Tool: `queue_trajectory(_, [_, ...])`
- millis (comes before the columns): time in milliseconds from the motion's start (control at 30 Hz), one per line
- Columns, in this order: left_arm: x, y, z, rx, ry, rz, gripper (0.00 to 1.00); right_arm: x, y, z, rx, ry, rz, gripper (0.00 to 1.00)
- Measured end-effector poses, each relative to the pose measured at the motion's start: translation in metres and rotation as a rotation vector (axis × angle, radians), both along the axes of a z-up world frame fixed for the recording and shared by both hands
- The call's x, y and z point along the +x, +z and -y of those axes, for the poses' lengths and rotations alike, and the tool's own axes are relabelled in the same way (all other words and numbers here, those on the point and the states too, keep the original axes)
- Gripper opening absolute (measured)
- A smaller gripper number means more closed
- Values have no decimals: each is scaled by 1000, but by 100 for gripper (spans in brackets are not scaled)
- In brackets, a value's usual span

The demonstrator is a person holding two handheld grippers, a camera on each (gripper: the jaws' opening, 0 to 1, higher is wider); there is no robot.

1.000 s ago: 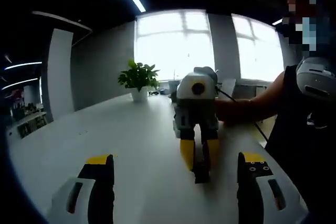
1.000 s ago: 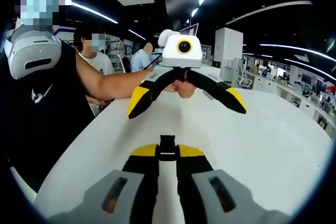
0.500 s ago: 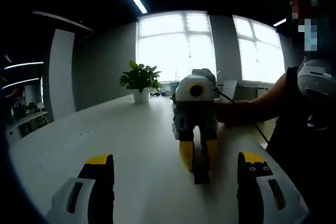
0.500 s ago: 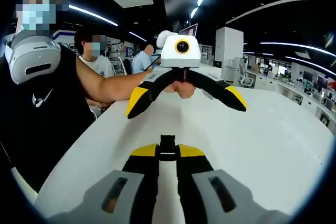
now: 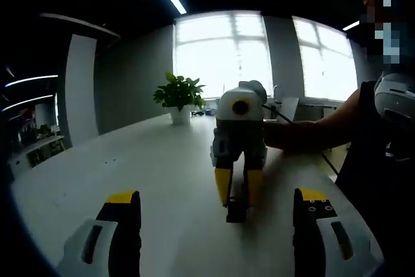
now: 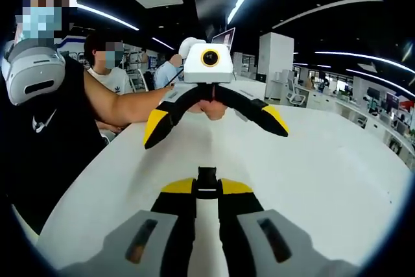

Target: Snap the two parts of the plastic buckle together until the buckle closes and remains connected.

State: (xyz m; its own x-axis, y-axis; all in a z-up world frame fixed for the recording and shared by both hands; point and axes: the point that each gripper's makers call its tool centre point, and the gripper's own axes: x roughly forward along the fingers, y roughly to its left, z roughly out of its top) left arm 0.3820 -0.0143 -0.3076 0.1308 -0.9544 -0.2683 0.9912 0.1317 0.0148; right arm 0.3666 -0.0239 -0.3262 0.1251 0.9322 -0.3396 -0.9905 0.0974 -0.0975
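In the left gripper view, going left to right: a white pillar (image 5: 80, 89) sits at the left, then a plant (image 5: 179, 94) in a white pot at upper centre in front of bright windows (image 5: 223, 53), all on or behind a big white table (image 5: 155, 180). The left gripper (image 5: 216, 233) has its yellow-tipped jaws wide apart at the bottom of the frame, nothing between them. Dead centre is the right gripper (image 5: 236, 205) pointing toward the camera, jaws pinched tight on a small black buckle (image 5: 236, 211) that sits just at the table surface. A person's arm (image 5: 308, 135) reaches in from the right edge. In the right gripper view, the person (image 6: 39, 121) in a black top is at the left, another person (image 6: 107, 63) behind them. The left gripper (image 6: 216, 123) is in the upper middle, its jaws spread wide above the table. At bottom centre the right gripper (image 6: 207, 188) is clamped on the buckle (image 6: 207, 181), which sticks up between the jaw tips. I can't tell if it's one part or both
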Motion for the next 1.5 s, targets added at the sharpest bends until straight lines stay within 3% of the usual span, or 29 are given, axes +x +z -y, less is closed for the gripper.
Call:
queue_trajectory(100, [0, 5, -2, -30, -4, -11, 99, 2, -1, -1, -3, -8, 5, 10])
queue_trajectory(200, [4, 7, -2, -34, 15, 10, 99, 6, 0, -1, -5, -19, 11, 10])
queue_trajectory(433, [8, 4, -2, -27, 30, -1, 99, 20, 0, 0, -8, -38, 18, 10])
queue_trajectory(667, [23, 6, -6, -47, 99, 2, 99, 29, 2, 6, -3, -54, 17, 10])
queue_trajectory(967, [39, -3, -10, -26, 165, -9, 99, 38, 0, 11, -5, -69, 17, 10])
queue_trajectory(1333, [36, -3, -12, -11, 204, 4, 99, 44, -6, 14, -11, -91, 6, 10])
queue_trajectory(1500, [54, -6, -20, 8, 275, -1, 99, 49, -5, 17, -6, -104, 11, 10])
